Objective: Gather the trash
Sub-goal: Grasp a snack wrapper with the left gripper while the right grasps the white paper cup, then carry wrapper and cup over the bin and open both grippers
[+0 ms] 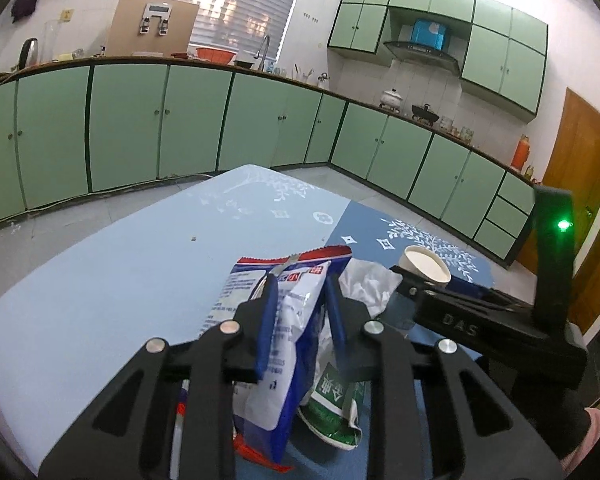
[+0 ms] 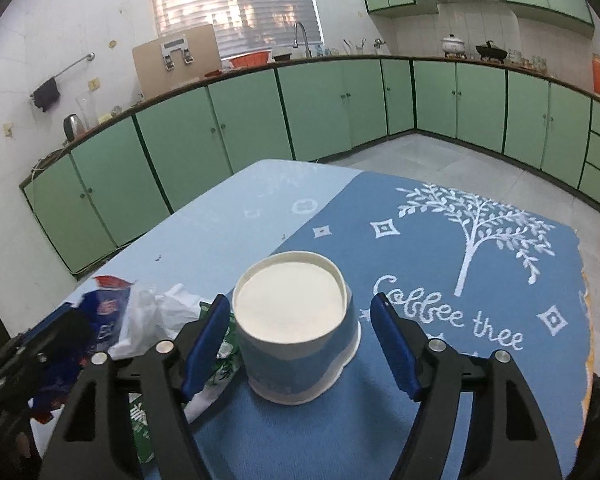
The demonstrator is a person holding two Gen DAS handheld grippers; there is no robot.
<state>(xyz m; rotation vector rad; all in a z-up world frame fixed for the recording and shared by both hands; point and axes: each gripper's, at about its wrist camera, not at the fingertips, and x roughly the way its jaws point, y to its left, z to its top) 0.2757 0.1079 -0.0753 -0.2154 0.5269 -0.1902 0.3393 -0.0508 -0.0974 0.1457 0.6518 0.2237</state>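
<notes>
1. Two grippers work over the near part of a blue-covered table (image 2: pixel 228 216), side by side above a small heap of trash
2. Left gripper (image 1: pixel 300 312): its blue pads are pinching a white and blue snack bag (image 1: pixel 284 320), which stands up between them with its red-edged top pointing toward the far edge of the tabletop
3. Beside that bag, toward the right, a green and white wrapper (image 1: pixel 332 404) lies crumpled on the cloth, and a wad of white plastic (image 1: pixel 370 280) sits just behind it
4. Right gripper (image 2: pixel 300 340): its jaws are spread, one blue pad on either side of an upturned paper cup (image 2: pixel 296 320); the left pad sits close to the cup's wall and the right pad stands clearly apart from it, so the cup is not clamped
5. That cup rests on the darker blue half of the cloth, near the table's near edge, just right of the wrapper
6. Farther along the darker cloth come white lettering and a white tree print (image 2: pixel 480 224), toward the far right corner
7. Beyond the table, green cabinets (image 2: pixel 320 104) line the walls
</notes>
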